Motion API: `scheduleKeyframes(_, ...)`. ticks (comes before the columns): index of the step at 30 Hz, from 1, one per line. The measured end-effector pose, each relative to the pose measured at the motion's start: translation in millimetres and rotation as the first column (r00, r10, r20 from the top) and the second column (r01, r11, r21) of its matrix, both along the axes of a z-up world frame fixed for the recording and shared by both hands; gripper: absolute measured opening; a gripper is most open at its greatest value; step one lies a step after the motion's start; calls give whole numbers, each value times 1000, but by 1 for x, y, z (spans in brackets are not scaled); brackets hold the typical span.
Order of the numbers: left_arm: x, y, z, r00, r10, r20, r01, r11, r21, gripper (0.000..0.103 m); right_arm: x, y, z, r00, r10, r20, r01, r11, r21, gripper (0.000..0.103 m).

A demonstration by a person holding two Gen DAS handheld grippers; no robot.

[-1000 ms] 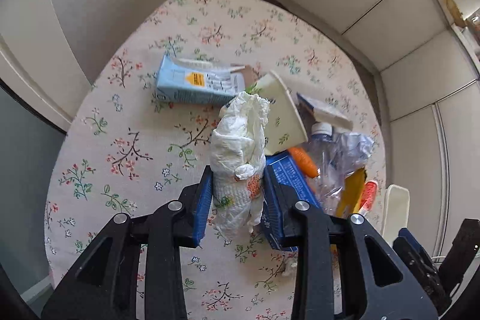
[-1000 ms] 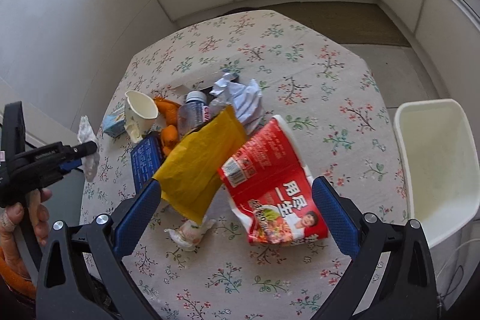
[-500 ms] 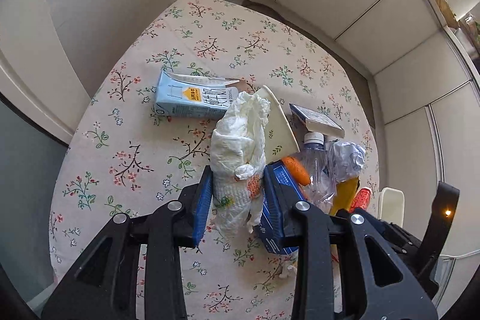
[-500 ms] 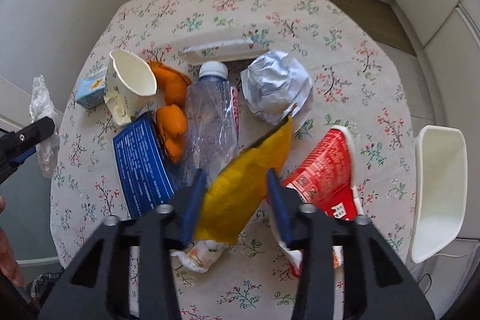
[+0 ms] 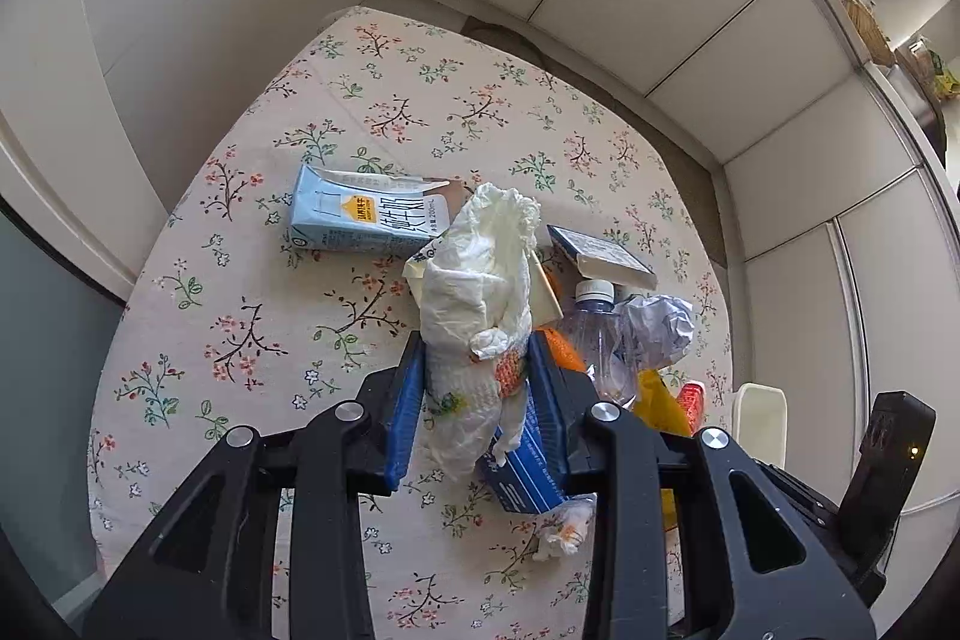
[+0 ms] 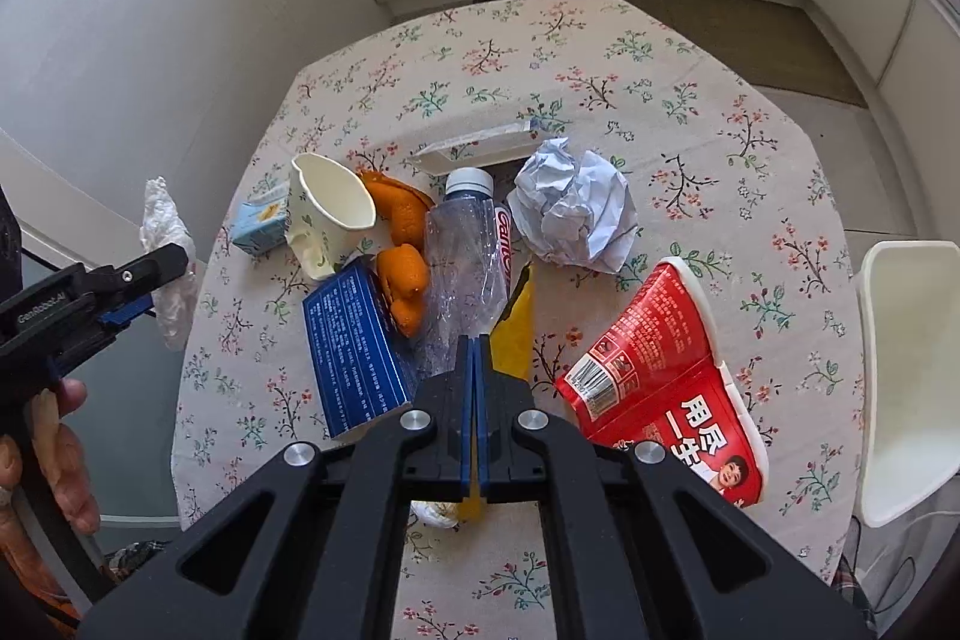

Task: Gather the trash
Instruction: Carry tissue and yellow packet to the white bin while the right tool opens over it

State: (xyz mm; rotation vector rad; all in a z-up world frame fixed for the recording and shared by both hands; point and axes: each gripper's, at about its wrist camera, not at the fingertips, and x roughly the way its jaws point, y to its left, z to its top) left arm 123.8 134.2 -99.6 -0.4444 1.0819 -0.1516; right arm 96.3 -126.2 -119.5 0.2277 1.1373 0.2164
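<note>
Left gripper (image 5: 477,388) clamped on a crumpled white tissue wad (image 5: 480,292), held above the near-left part of the floral table (image 5: 252,316); wad's long axis running forward along the fingers, loose end hanging below the pads. Right gripper (image 6: 475,382) pinched flat on a yellow wrapper (image 6: 517,322), only a thin edge caught, wrapper lying straight ahead along the fingers with its far tip between the crushed plastic bottle (image 6: 462,256) and the crumpled paper ball (image 6: 573,211). White bin (image 6: 906,376) off the table's right edge, well apart from the left gripper, near the right one: likely right load goes first, short swing rightward; left load has to cross the whole pile. Remaining on the table: red noodle-cup wrapper (image 6: 666,382), blue box (image 6: 354,346), orange peels (image 6: 402,250), paper cup (image 6: 327,214), milk carton (image 5: 366,214), flat white tray (image 6: 474,145). Right wrist view only: bin's open mouth, wad as seen from the side, person's hand on the left handle. Left wrist view only: carton's full face, small printed tissue scrap (image 5: 564,526) on the cloth near the blue box, bin as a mere sliver (image 5: 759,421). Risk, judging from the thin pinch: wrapper slipping mid-swing.
</note>
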Motion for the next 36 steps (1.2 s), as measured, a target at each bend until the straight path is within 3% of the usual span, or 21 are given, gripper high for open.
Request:
scheduleKeyframes(21,10,-70,14,995,-87,55,88,996,-19,32,-28,-88,65,976,-123,178,106,989,104,0)
scheduleKeyframes(27,12,-93,17,991,-112,70,114,993,-16,32,-37,-128,80,950,-208,232,192,977,92,0)
scheduleKeyframes(36,14,-136,17,981,-168,100,168,986,10,32,-58,-200,91,875,-368,313,377,925,33,1)
